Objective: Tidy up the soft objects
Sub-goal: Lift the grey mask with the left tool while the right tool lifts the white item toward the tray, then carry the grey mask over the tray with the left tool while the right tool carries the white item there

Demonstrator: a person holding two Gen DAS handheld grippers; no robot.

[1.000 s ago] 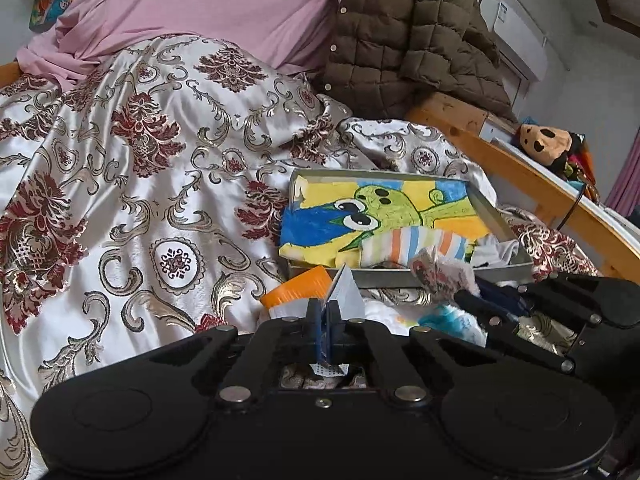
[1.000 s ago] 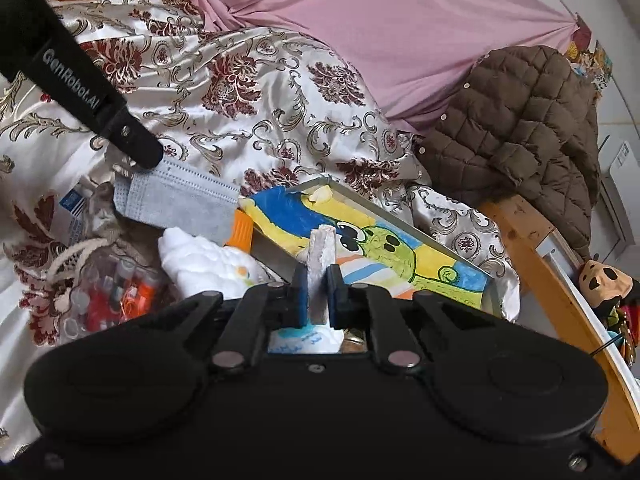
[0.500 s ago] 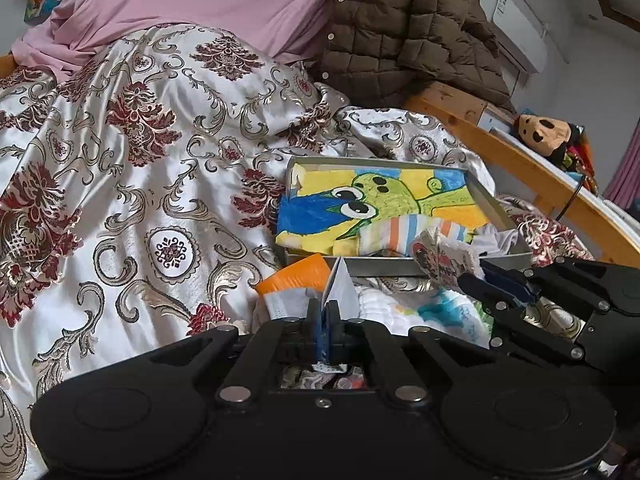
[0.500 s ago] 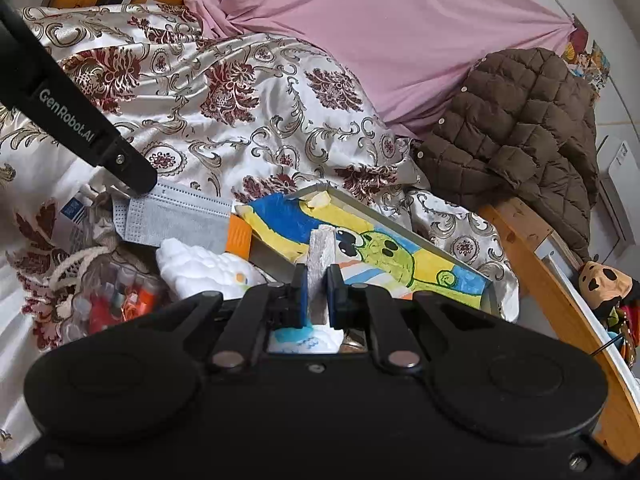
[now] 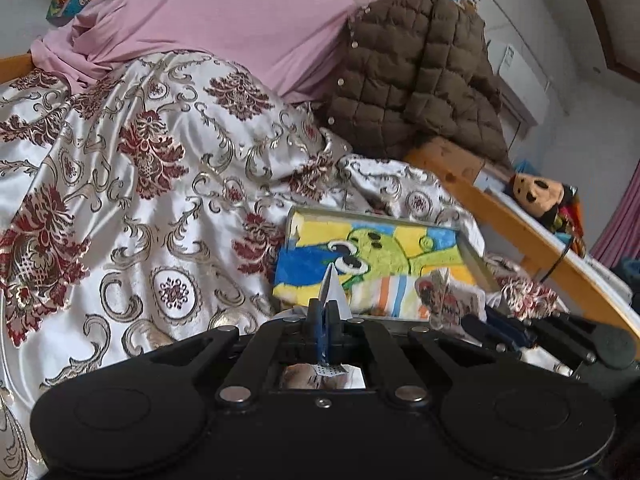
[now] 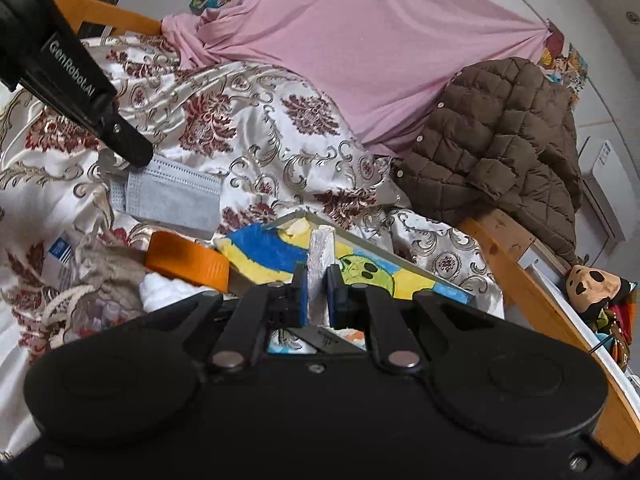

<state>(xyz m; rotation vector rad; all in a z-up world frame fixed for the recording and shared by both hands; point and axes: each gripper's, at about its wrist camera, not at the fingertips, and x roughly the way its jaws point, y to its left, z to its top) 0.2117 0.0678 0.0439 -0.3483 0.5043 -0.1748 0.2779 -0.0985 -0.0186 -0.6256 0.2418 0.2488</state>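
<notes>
Left wrist view: my left gripper point(image 5: 325, 312) is pressed together on a grey face mask point(image 5: 333, 288), whose thin edge stands up as a pale point between the blue pads. Beyond it a shallow grey tray point(image 5: 474, 258) lies on the floral satin bedspread point(image 5: 132, 184), holding a bright cartoon towel point(image 5: 380, 256). At lower right my right gripper point(image 5: 478, 326) reaches in with a patterned cloth point(image 5: 450, 300) at its tips. A brown quilted jacket point(image 5: 420, 76) and a pink sheet point(image 5: 248, 12) lie heaped at the head of the bed.

Right wrist view: my right gripper point(image 6: 318, 292) pinches a pale folded cloth point(image 6: 321, 256) that stands upright between its fingers, in front of the tray point(image 6: 292, 216) and towel point(image 6: 264, 254). At upper left my left gripper point(image 6: 136, 154) holds the mask point(image 6: 176, 200) by one end above the bedspread point(image 6: 280, 140). An orange item point(image 6: 188, 260) and a white fluffy item point(image 6: 168, 290) lie just left of the tray.
</notes>
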